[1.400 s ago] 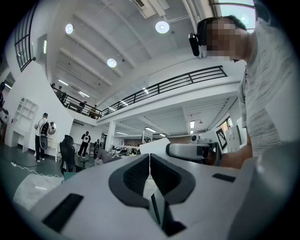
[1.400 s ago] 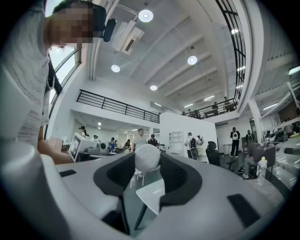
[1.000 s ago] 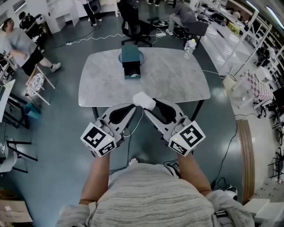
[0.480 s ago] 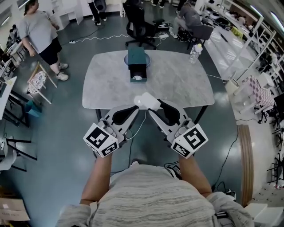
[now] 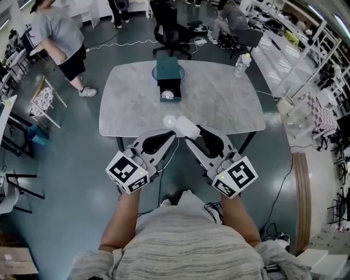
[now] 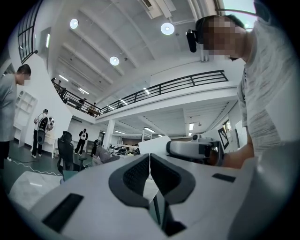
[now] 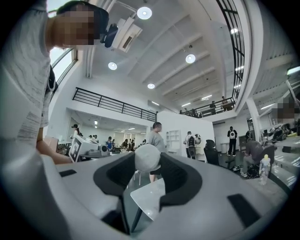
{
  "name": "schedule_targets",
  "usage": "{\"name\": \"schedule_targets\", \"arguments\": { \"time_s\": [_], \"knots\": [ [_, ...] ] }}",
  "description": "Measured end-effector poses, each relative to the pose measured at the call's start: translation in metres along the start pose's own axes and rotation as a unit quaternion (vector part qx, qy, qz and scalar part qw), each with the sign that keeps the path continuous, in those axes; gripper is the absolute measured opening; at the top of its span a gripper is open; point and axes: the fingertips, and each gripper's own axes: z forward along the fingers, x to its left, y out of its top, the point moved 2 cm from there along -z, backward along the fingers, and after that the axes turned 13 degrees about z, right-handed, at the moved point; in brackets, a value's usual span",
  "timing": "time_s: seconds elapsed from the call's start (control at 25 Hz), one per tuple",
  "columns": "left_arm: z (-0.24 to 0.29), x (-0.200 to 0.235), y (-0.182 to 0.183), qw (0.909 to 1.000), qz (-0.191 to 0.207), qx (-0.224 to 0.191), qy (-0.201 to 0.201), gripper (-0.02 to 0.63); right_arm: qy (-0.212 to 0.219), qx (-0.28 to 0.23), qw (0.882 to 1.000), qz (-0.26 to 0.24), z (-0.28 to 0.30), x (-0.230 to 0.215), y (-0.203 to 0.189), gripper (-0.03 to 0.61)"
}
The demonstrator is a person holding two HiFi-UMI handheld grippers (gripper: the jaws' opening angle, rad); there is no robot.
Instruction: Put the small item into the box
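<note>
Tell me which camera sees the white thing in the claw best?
The right gripper view: the white item sits close-up, pinched in the right claw. The head view shows it small; the left gripper view doesn't show it clearly.

Floor [image 5: 71, 180]: dark, glossy | desk [image 5: 219, 104]: grey marbled top, rounded corners | black office chair [image 5: 169, 22] beyond desk's far edge | white shelving [image 5: 306, 44] right side | high white ceiling, round lights [image 7: 144, 12], railed balcony [image 6: 187, 82]

The grey marbled table [image 5: 219, 104] carries 1 round dish [image 5: 182, 73] under a teal box [image 5: 167, 70], plus 1 bottle [image 5: 238, 62].
</note>
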Motion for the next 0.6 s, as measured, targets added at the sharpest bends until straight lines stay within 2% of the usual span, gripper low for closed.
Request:
{"name": "schedule_targets", "arguments": {
  "time_s": [0.28, 0.6],
  "knots": [
    [0.037, 0.012, -0.020, 0.9999, -0.008, 0.012, 0.003, 0.025, 0.007, 0.012, 1.000, 0.004, 0.004, -0.043, -0.006, 0.183],
    [0.092, 0.056, -0.032, 0.9995, -0.004, 0.025, 0.018, 0.025, 0.033, 0.019, 0.999, 0.005, 0.032, -0.110, 0.007, 0.181]
  ]
}}
